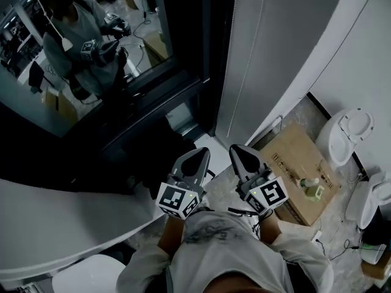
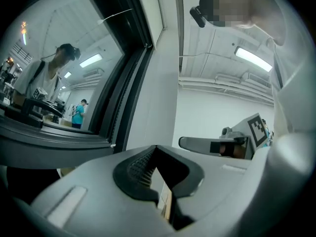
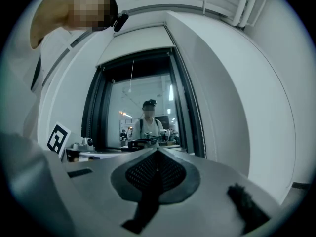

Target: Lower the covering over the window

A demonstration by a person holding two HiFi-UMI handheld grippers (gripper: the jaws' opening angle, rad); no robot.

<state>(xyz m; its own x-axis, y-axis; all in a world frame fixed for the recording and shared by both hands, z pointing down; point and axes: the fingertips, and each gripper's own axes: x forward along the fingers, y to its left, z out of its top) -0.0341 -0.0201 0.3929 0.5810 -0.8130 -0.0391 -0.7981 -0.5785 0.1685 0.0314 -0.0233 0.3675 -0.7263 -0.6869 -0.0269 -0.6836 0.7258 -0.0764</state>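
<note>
- Dark window (image 1: 91, 72) ahead; its blind (image 3: 134, 46) looks parked high above the glass.
- Pull cord (image 3: 131, 75) dangles there: thin, limp, probably slippery, so pinch near its end.
- Left gripper (image 1: 197, 159) and right gripper (image 1: 243, 156): jaws closed, empty, well below it.

Window frame (image 1: 153, 93): black, plain; its glass is dark with a bluish cast.
Panel just above the window frame (image 3: 136, 43): off-white, no pattern.
Wall right of the window frame (image 1: 287, 35): white, plain.
Left gripper (image 1: 198, 155) and right gripper (image 1: 241, 151), below the window frame: grey bodies, each cube with black-and-white square markers.
Pads (image 3: 148, 174): black, fine ribbed grid.
Cardboard box (image 1: 293, 163), lower right of the window frame: brown, with dark printed marks.
Floor (image 1: 336, 221) beside the box: grey, speckled.
Shirt (image 1: 214, 249): pale grey, with a dark scribbled print.
</note>
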